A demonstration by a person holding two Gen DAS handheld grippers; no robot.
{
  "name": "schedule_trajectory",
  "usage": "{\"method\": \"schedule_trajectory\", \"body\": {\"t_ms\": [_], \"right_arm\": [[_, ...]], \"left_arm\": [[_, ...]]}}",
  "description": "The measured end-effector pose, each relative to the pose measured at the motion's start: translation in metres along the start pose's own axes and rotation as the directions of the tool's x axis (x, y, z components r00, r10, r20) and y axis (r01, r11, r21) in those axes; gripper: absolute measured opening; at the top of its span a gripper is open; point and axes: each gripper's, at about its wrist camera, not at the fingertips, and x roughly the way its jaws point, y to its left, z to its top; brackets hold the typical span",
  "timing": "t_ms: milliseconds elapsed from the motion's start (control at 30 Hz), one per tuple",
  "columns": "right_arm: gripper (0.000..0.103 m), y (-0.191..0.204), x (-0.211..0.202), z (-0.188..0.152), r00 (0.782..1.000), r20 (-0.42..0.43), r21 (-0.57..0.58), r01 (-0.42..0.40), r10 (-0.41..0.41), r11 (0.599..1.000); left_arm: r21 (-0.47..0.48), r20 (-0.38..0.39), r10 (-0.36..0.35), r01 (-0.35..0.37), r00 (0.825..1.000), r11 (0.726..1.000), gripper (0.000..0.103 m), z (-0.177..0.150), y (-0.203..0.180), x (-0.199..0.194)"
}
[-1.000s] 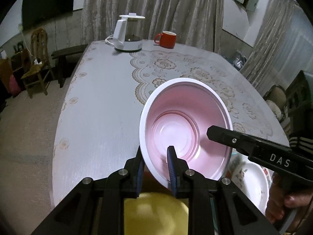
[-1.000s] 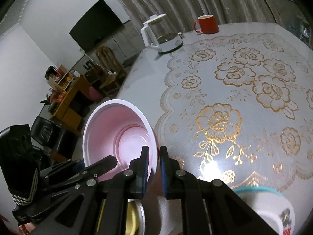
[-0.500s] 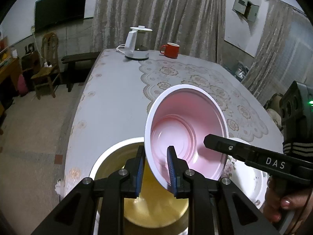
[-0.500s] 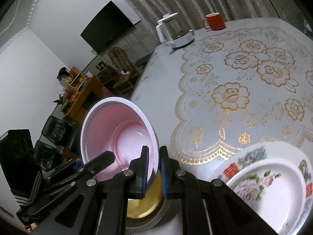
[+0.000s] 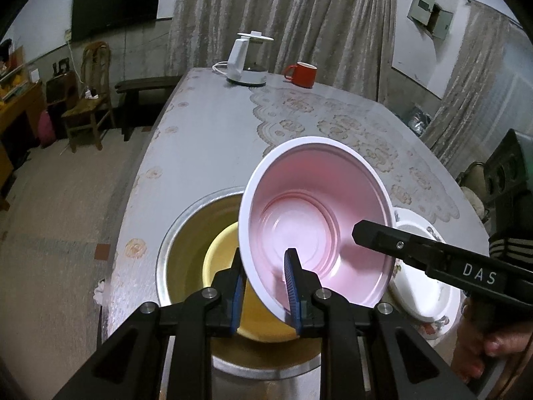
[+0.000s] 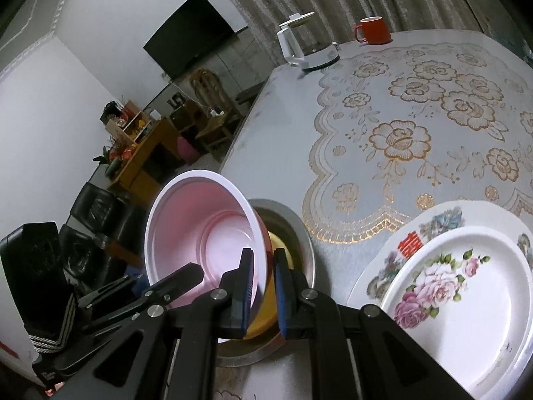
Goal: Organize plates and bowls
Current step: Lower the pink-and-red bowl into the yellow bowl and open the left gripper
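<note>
A pink bowl with a white rim hangs tilted above a yellow bowl, which sits inside a metal basin. My left gripper is shut on the pink bowl's near rim, one pad inside and one outside. In the right wrist view my right gripper pinches the pink bowl at its right rim, above the yellow bowl and the basin. The left gripper shows at the bowl's left side. Two stacked floral plates lie to the right.
A white kettle and a red mug stand at the table's far end. The basin sits close to the table's left edge. A lace cloth covers the middle. A wooden chair stands on the floor at left.
Both grippers carried the pink bowl back toward the near table edge. The metal basin with the yellow bowl and the floral plates have come into view beneath and beside it.
</note>
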Motion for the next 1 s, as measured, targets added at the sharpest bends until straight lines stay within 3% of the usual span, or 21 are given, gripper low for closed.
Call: {"method": "schedule_trajectory", "body": {"t_ms": [1000], "right_arm": [[0.013,0.02,0.021,-0.026,0.993,-0.114,-0.006,0.0,-0.001,1.0]], "left_arm": [[-0.021,-0.051,0.004,-0.005,0.999,1.0,0.023,-0.015,0.028,0.003]]}}
